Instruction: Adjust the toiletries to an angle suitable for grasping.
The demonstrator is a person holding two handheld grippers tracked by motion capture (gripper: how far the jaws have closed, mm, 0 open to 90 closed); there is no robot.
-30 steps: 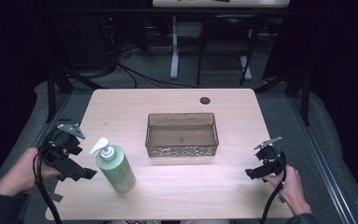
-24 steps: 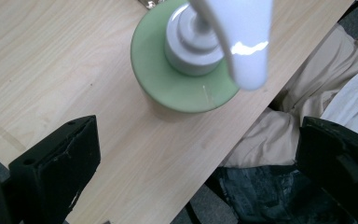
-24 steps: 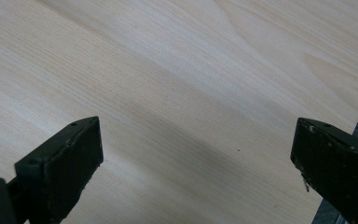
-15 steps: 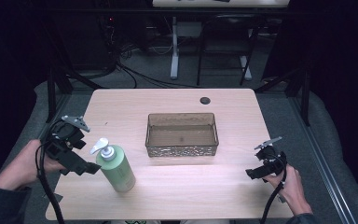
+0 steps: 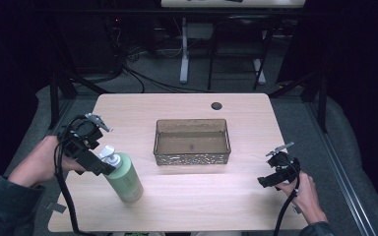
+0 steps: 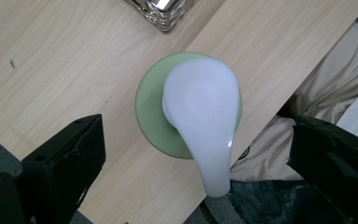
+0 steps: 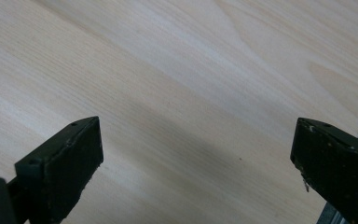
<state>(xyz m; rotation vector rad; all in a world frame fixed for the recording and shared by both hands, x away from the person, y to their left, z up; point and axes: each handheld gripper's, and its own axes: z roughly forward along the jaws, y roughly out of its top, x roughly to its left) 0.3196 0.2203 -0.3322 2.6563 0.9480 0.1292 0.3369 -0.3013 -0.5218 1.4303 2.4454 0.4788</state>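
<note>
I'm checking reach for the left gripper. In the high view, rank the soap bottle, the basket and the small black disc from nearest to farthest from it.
1. Soap bottle: right beside the left gripper, near the front left.
2. Basket: mid-table, to its right.
3. Black disc: near the far edge, beyond the basket.

This looks like a lab or recording studio set up for filming handling work, not a home. A plain pale wood worktop [image 5: 187, 196] stands alone on grey carpet, with a round cable hole [image 5: 216, 105] near its far edge. Around it the room is kept dark, and black stand legs [image 5: 61, 91] rise at the left and right of the frame. At the top centre, loose black cables [image 5: 142, 73] trail across the floor beneath the white leg [image 5: 184, 54] of another desk.
</note>
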